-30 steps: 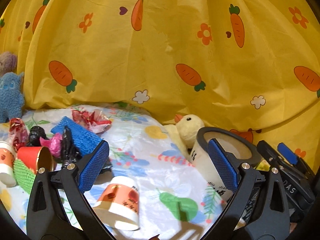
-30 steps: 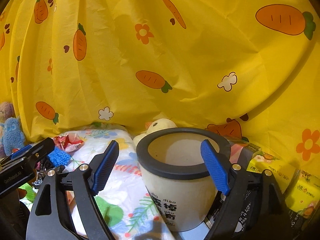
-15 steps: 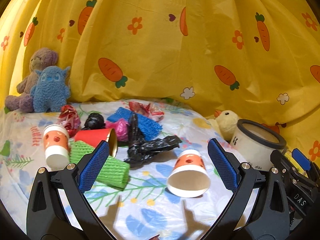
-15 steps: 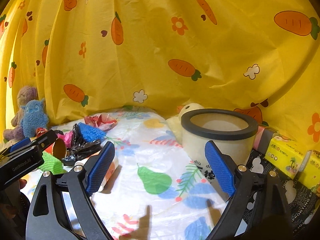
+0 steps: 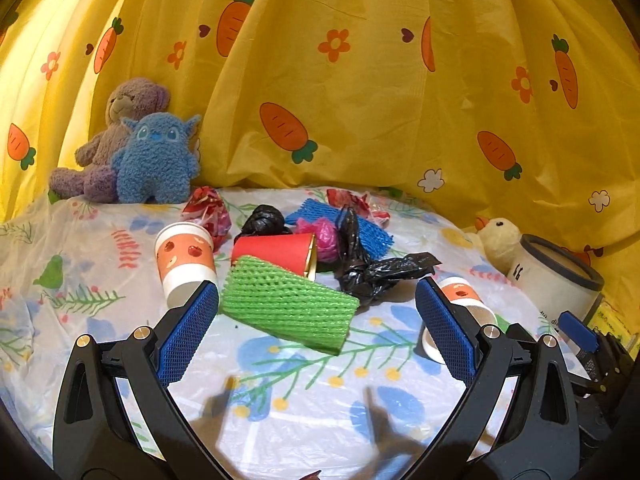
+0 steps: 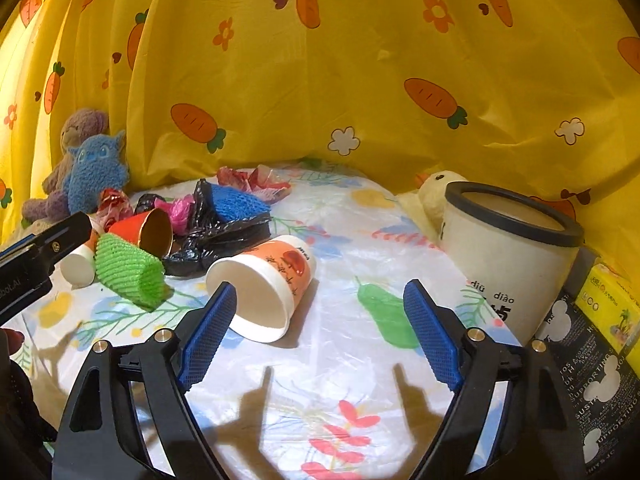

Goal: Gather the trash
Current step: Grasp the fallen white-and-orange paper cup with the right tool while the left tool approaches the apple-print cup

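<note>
Bin [image 5: 556,276] now half cut off

Three paper cups [image 5: 185,261] [image 5: 280,254] [image 6: 267,282] were counted: two orange-and-white, one red. Two foam nets [image 5: 288,305] [image 5: 340,222], one green and one blue. Two black bags [image 5: 262,219] [image 5: 380,270]. Three soft toys [image 5: 158,160] [image 5: 120,128] [image 5: 498,238]. One bin [image 6: 508,254] stood at three o'clock.
</note>
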### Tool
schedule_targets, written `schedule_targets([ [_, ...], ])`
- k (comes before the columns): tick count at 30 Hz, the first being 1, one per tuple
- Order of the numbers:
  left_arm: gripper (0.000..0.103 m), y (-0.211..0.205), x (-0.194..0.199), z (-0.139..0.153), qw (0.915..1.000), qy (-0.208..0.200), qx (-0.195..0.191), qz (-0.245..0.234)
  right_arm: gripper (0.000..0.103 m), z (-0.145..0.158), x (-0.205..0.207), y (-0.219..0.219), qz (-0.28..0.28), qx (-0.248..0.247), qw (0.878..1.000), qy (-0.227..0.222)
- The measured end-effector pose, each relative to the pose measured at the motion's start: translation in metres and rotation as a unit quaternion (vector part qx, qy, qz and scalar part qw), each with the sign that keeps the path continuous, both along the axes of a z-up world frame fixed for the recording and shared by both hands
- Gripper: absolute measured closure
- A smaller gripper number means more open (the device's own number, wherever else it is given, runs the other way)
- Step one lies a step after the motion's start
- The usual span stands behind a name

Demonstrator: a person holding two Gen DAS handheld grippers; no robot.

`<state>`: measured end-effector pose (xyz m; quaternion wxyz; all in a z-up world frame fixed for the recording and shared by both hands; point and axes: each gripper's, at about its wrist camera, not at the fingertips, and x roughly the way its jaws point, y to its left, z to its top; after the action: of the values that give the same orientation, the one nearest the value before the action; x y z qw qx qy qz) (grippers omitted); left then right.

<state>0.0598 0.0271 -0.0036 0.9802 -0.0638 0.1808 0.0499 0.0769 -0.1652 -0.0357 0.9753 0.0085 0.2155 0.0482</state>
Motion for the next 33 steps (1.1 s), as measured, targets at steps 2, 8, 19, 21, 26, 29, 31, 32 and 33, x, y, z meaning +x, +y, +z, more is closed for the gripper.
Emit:
schedule_targets([
  [2, 0.006, 0.005, 0.0, -0.002, 1.0, 0.001, 0.0, 0.004, 0.028, -0.004, 0.008, 0.006, 0.006, -0.004, 1.0, 0.013],
  [8, 0.006, 0.019, 0.002, -0.005, 0.9998, 0.002, 0.001, 0.017, 0.05, -0.009, 0.03, 0.015, 0.01, -0.013, 0.999, 0.048],
  [19, 0.006, 0.043, 0.006, -0.015, 0.9992, 0.016, -0.007, 0.036, 0.099, -0.013, 0.041, 0.019, 0.015, -0.023, 0.998, 0.064],
  [21, 0.006, 0.05, 0.006, -0.015, 0.9988, 0.018, -0.011, 0.043, 0.099, -0.012, 0.039, 0.018, 0.011, -0.02, 0.998, 0.057],
  [26, 0.006, 0.07, 0.009, -0.012, 0.9975, 0.019, -0.012, 0.066, 0.099, -0.01, 0.033, 0.012, 0.011, -0.003, 0.999, 0.05],
  [29, 0.006, 0.093, 0.017, -0.012, 0.9956, 0.036, -0.056, 0.066, 0.099, -0.008, 0.028, 0.01, 0.013, 0.003, 0.999, 0.044],
  [31, 0.007, 0.106, 0.024, -0.013, 0.9928, 0.055, -0.081, 0.07, 0.099, -0.006, 0.026, 0.009, 0.016, 0.006, 0.999, 0.042],
  [32, 0.008, 0.111, 0.027, -0.013, 0.9917, 0.064, -0.081, 0.076, 0.099, -0.005, 0.025, 0.009, 0.018, 0.007, 0.999, 0.041],
  [33, 0.009, 0.116, 0.03, -0.012, 0.991, 0.068, -0.085, 0.078, 0.099, -0.005, 0.024, 0.009, 0.019, 0.009, 0.999, 0.04],
])
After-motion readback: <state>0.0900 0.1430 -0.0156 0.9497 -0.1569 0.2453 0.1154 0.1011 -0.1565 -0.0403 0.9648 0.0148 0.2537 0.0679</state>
